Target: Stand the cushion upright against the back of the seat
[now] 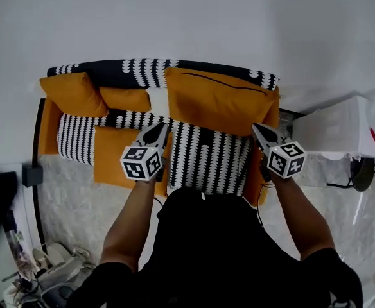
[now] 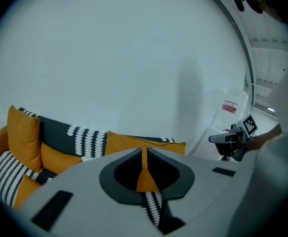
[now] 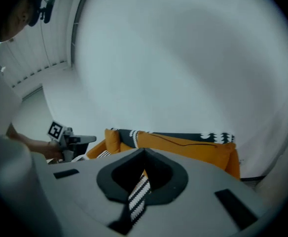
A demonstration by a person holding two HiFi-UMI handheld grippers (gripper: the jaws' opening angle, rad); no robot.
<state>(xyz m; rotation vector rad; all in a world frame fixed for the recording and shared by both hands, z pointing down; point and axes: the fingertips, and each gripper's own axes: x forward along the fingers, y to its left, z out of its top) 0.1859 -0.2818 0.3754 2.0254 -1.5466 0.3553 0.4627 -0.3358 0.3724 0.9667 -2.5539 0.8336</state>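
Observation:
A large orange cushion [image 1: 219, 101] stands upright against the black-and-white back [image 1: 142, 72] of the sofa, at its right end. It also shows in the left gripper view [image 2: 129, 143] and in the right gripper view [image 3: 193, 146]. My left gripper [image 1: 160, 128] hovers shut over the patterned seat [image 1: 207, 156], to the cushion's lower left, with nothing in its jaws [image 2: 145, 150]. My right gripper [image 1: 257, 129] hangs shut near the cushion's lower right corner, apart from it and holding nothing [image 3: 144, 152].
Smaller orange cushions [image 1: 72, 94] [image 1: 124, 99] [image 1: 113, 149] and a striped one [image 1: 78, 136] lie on the sofa's left half. A white unit [image 1: 341, 130] stands right of the sofa. A grey box [image 1: 32, 175] and clutter [image 1: 40, 274] sit on the floor at left.

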